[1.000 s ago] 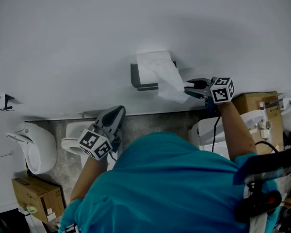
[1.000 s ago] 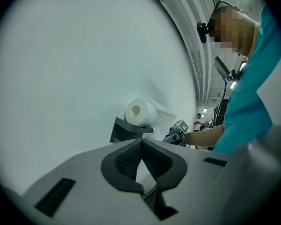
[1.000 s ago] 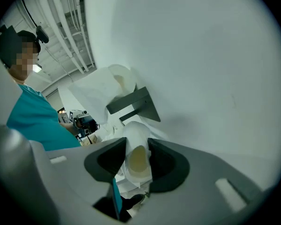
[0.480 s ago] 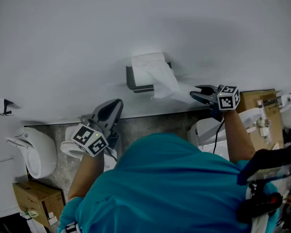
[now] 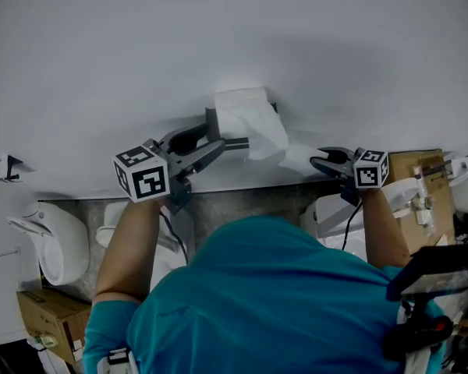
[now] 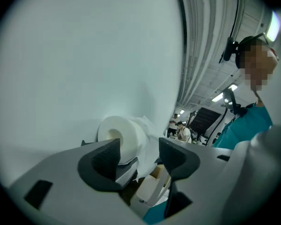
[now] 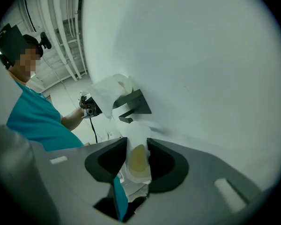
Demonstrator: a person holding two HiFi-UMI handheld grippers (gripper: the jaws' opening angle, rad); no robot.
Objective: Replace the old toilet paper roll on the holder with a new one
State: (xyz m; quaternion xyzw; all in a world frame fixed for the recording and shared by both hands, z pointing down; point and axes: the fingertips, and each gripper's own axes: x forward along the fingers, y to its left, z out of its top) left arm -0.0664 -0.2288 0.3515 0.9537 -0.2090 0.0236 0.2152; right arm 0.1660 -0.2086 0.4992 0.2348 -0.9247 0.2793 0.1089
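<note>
A white toilet paper roll (image 5: 246,114) sits on a dark grey wall holder (image 5: 217,137), with a loose tail (image 5: 295,156) hanging off to the right. My left gripper (image 5: 215,146) is at the holder's left end; its jaws are opening and nothing is between them. In the left gripper view the roll (image 6: 118,134) shows just beyond the open left gripper (image 6: 138,156). My right gripper (image 5: 318,162) is right of the holder, shut on the paper tail. In the right gripper view the tail (image 7: 137,159) is pinched in the jaws, with the holder (image 7: 133,104) and roll (image 7: 113,89) ahead.
The white wall fills the upper part of the head view. Below it stand a urinal (image 5: 53,244), a toilet (image 5: 334,209), and cardboard boxes at the lower left (image 5: 48,316) and right (image 5: 415,166). A small bracket (image 5: 8,164) is fixed to the wall at the left.
My left gripper rose from low by the floor to the holder's left end and its jaws opened. The right gripper drew the paper tail rightward, away from the roll.
</note>
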